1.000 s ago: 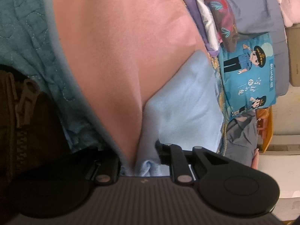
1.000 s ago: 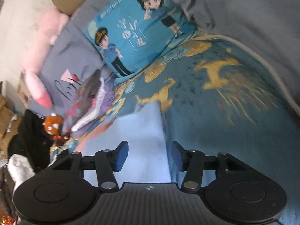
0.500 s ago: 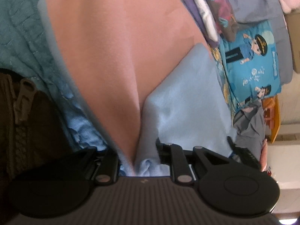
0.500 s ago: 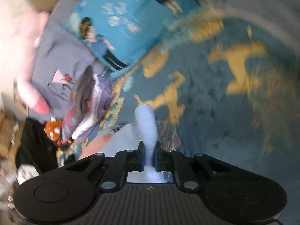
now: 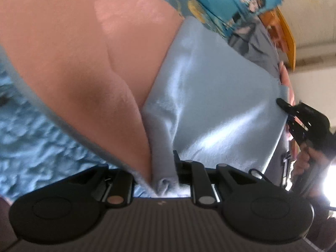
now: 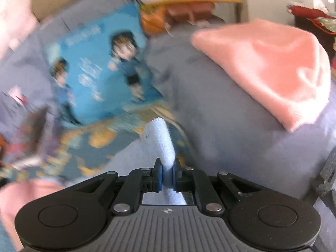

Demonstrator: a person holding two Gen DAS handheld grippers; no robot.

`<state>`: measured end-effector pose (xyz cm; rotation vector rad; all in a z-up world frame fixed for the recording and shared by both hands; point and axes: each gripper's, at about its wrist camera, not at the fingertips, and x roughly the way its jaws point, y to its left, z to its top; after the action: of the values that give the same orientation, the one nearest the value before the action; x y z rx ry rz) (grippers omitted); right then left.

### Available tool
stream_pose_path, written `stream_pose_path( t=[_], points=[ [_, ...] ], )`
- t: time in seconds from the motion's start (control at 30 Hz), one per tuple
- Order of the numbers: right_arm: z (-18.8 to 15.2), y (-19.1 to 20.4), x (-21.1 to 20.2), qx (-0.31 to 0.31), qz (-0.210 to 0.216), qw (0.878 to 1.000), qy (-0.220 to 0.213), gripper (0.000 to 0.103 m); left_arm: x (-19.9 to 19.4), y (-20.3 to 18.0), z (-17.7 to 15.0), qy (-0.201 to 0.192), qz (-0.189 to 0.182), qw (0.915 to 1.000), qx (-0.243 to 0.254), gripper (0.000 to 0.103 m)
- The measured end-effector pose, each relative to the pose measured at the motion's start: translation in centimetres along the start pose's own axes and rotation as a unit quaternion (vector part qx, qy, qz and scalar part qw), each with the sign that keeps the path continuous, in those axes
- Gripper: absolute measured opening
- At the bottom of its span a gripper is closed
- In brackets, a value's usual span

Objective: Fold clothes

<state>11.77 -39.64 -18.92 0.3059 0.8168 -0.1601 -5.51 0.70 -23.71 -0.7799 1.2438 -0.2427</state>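
A: What does the soft fleece cloth, pink on one face and pale blue on the other [image 5: 189, 88], look like?

B: Fluffy, creased, hanging slack between both tools.

A: And the left gripper [image 5: 161, 168]?

B: Its fingers are pinched on a bunched blue-and-pink edge held between them.

A: The right gripper [image 6: 167, 174]?

B: Its fingers are clamped on a pale blue corner that pokes up just ahead of them, above the patterned blue bedspread [image 6: 88, 147].

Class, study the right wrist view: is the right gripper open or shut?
Shut. The right gripper has its blue pads pressed against a pinched ridge of the light blue cloth, with no gap showing beside the fabric.
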Motion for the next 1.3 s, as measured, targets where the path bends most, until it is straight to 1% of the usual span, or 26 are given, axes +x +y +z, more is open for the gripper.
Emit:
stream_pose_path(
  t=[0.07,0.1,0.13,0.23,0.3,0.33,0.37,0.43,0.47,0.53,0.6,0.63,0.7,0.8,0.87,0.9,0.97,1.03,1.07,1.13,1.17,1.2,1.23,1.3],
  points=[
    [-1.5,0.0,2.2,-0.005,-0.017,1.000,0.019,0.010,0.4,0.6,-0.3,-0.002,0.012,0.9999,0.004,0.017],
    [-2.4,0.2,3.1,-0.006,-0.025,0.999,0.022,0.011,0.4,1.2,-0.4,-0.003,0.012,0.9999,-0.001,0.018],
    [-3.1,0.4,3.6,-0.007,-0.033,0.999,0.016,0.012,0.3,2.1,-0.4,-0.004,0.005,0.9999,-0.011,0.019],
    [-4.7,1.0,3.4,-0.006,-0.059,0.998,-0.025,0.018,-0.5,4.4,-0.5,-0.009,-0.024,0.9990,-0.037,0.021],
    [-5.3,1.8,1.6,-0.006,-0.081,0.994,-0.072,0.019,-1.4,5.1,-0.6,-0.012,-0.040,0.9985,-0.036,0.021],
    [-5.6,2.2,0.8,-0.011,-0.091,0.991,-0.095,0.024,-2.1,5.4,-0.6,-0.016,-0.047,0.9982,-0.034,0.021],
    [-6.0,2.7,-0.2,-0.018,-0.095,0.989,-0.113,0.026,-2.8,5.6,-0.6,-0.020,-0.053,0.9979,-0.031,0.022],
    [-7.0,3.5,-2.3,-0.039,-0.089,0.986,-0.139,0.029,-4.7,6.5,-0.9,-0.034,-0.057,0.9974,-0.028,0.022],
    [-7.5,4.0,-3.3,-0.051,-0.074,0.986,-0.143,0.030,-5.8,7.1,-0.8,-0.046,-0.059,0.9967,-0.032,0.022],
    [-9.2,5.1,-4.9,-0.072,0.000,0.989,-0.126,0.030,-7.6,8.3,-0.2,-0.069,-0.063,0.9946,-0.045,0.022],
    [-11.2,6.7,-6.1,-0.095,0.088,0.987,-0.095,0.030,-7.7,8.8,0.6,-0.091,-0.057,0.9918,-0.068,0.025],
    [-12.3,7.7,-6.6,-0.112,0.124,0.982,-0.082,0.030,-7.6,9.2,1.3,-0.100,-0.049,0.9904,-0.082,0.025],
    [-14.5,9.9,-7.2,-0.156,0.178,0.970,-0.060,0.030,-8.1,11.0,2.7,-0.116,-0.033,0.9867,-0.108,0.025],
    [-17.8,13.6,-7.4,-0.215,0.218,0.951,-0.032,0.033,-9.3,13.6,3.9,-0.153,-0.007,0.9790,-0.134,0.025],
    [-19.3,15.5,-6.7,-0.223,0.233,0.947,-0.010,0.033,-10.2,15.3,4.7,-0.182,0.000,0.9717,-0.150,0.029],
    [-19.8,16.1,-6.3,-0.218,0.232,0.948,0.001,0.033,-10.6,16.3,5.1,-0.196,-0.001,0.9676,-0.159,0.031],
    [-20.4,16.9,-5.6,-0.204,0.227,0.952,0.015,0.033,-11.1,18.1,5.9,-0.219,-0.015,0.9585,-0.182,0.031],
    [-20.7,17.6,-5.3,-0.199,0.232,0.952,0.023,0.034,-11.8,19.9,6.5,-0.244,-0.036,0.9478,-0.202,0.031],
    [-21.0,18.0,-5.3,-0.205,0.230,0.951,0.025,0.034,-12.0,20.5,6.8,-0.253,-0.044,0.9438,-0.208,0.031],
    [-21.8,18.8,-5.2,-0.224,0.215,0.950,0.024,0.040,-12.1,21.5,7.3,-0.269,-0.061,0.9373,-0.213,0.029],
    [-22.0,19.1,-5.0,-0.233,0.203,0.951,0.026,0.040,-12.2,21.9,7.6,-0.277,-0.071,0.9347,-0.211,0.024],
    [-22.3,19.2,-4.6,-0.238,0.192,0.952,0.028,0.040,-12.2,22.1,7.9,-0.280,-0.081,0.9337,-0.208,0.010],
    [-22.6,19.2,-4.2,-0.239,0.182,0.953,0.032,0.040,-12.2,22.0,8.3,-0.284,-0.087,0.9331,-0.203,0.006],
    [-22.9,19.0,-3.4,-0.232,0.167,0.957,0.042,0.040,-12.1,21.6,8.8,-0.292,-0.098,0.9311,-0.195,0.003]
  ],
)
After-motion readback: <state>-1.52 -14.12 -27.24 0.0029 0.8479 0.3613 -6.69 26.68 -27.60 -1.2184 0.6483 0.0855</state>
